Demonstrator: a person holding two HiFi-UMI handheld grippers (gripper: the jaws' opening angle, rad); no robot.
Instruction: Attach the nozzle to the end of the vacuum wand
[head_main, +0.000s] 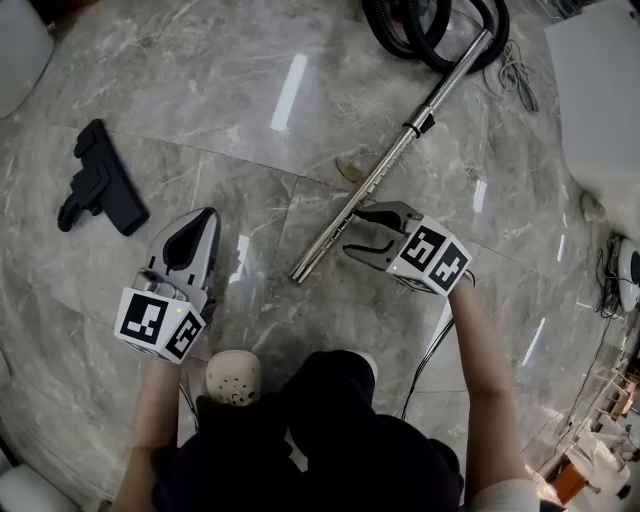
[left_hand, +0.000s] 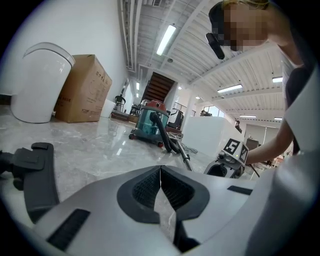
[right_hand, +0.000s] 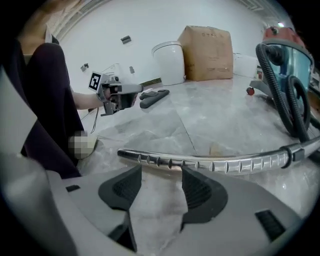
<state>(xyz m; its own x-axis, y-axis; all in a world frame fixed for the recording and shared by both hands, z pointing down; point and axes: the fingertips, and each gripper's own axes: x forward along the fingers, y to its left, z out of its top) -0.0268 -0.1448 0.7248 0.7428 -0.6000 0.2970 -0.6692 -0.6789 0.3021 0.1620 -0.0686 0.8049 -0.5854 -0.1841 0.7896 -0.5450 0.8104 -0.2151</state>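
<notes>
The chrome vacuum wand (head_main: 385, 168) lies slantwise on the marble floor, its free end (head_main: 298, 273) nearest me. In the right gripper view the wand (right_hand: 210, 162) runs crosswise just beyond the pads. My right gripper (head_main: 355, 233) is open beside the wand's lower part, nothing between its jaws. The black floor nozzle (head_main: 100, 180) lies far left on the floor, also seen in the left gripper view as the nozzle (left_hand: 35, 175). My left gripper (head_main: 196, 222) is shut and empty, to the right of the nozzle.
The black hose (head_main: 430, 30) coils at the top, leading to the teal vacuum body (left_hand: 150, 122). A white bin (left_hand: 40, 82) and a cardboard box (left_hand: 87, 90) stand far left. White furniture (head_main: 600, 90) sits right. My shoe (head_main: 233, 377) is below the left gripper.
</notes>
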